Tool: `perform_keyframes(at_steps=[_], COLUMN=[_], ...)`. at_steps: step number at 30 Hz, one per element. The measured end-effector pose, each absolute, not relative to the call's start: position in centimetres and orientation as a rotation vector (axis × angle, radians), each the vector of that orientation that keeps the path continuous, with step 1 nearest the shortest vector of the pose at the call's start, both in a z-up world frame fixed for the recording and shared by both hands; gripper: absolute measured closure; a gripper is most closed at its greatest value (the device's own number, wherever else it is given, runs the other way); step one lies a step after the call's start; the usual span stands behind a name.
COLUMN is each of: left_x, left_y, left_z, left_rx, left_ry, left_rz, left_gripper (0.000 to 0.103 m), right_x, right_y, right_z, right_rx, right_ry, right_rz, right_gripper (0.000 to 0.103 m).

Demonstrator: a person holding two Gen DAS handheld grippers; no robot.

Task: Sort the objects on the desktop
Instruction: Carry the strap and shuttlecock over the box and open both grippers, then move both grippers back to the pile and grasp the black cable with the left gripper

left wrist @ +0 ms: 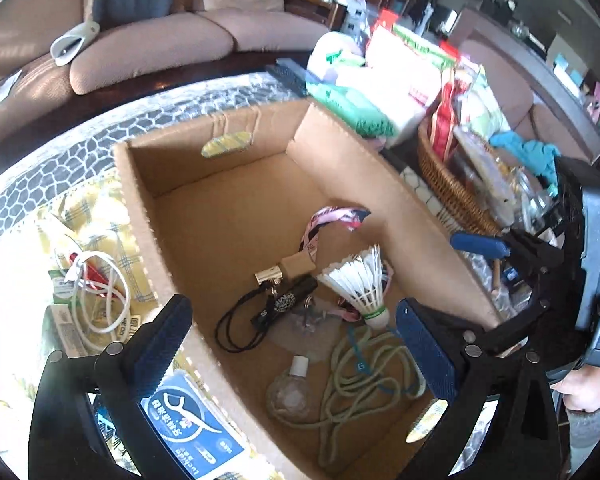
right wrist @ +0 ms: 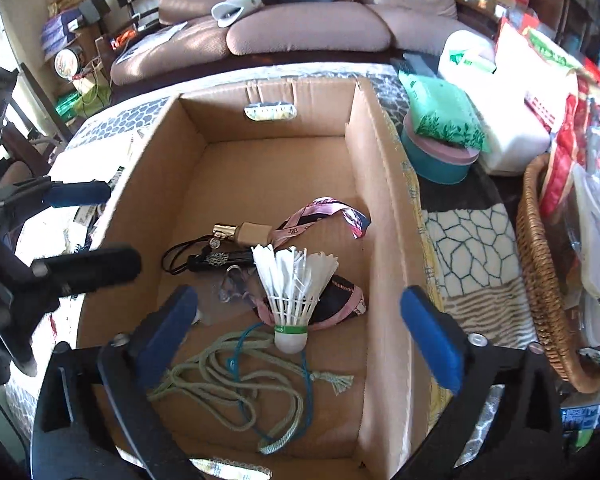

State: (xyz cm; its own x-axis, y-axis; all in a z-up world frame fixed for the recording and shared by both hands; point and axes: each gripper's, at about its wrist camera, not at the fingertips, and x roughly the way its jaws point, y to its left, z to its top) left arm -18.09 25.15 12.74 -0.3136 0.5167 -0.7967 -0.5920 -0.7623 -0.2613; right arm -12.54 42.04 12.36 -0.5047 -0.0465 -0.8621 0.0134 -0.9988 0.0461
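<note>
Both claws stand wide and empty above the open brown cardboard box point(right wrist: 380, 208): the left gripper point(left wrist: 296, 344) over its left wall, the right gripper point(right wrist: 300, 332) over its near end. Nothing lies between either pair of blue-padded fingers. A white feather shuttlecock with a green-banded cork point(right wrist: 294, 300) stands on the box floor, touching a pale green coiled cord point(right wrist: 236, 384) near it and a pink patterned ribbon point(right wrist: 320, 212) beyond.

Sorted things are already in, so the next pick probably lies outside: a white coiled cable point(left wrist: 100, 300) on the yellow checked cloth point(left wrist: 100, 208) left of the box. To take it well, lift the left claw clear of the wall before swinging left, then close on the bunched loops, not on a single strand.
</note>
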Motion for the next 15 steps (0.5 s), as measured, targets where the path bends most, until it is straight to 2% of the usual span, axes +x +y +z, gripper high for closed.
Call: perform_keyframes(at_steps=[3, 9, 15], left_x=[-17.3, -14.9, -12.3], left_y=[23.9, 22.0, 17.9], left_z=[14.1, 16.8, 18.0], left_rx=[-1.21, -1.159, -1.145], left_ry=[0.078, 0.136, 0.096], left_rz=[2.132, 2.176, 2.184], left_gripper=[0.0, 0.0, 0.0], right_x=[-11.5, -9.1, -7.0], right_y=[42.2, 43.0, 39.6], right_z=[13.5, 17.0, 18.2], right_rx=[1.523, 1.396, 1.39], right_ry=[-0.056, -0.23, -0.187], right_rz=[-2.73, -2.761, -2.719], right_gripper=[0.0, 0.0, 0.0])
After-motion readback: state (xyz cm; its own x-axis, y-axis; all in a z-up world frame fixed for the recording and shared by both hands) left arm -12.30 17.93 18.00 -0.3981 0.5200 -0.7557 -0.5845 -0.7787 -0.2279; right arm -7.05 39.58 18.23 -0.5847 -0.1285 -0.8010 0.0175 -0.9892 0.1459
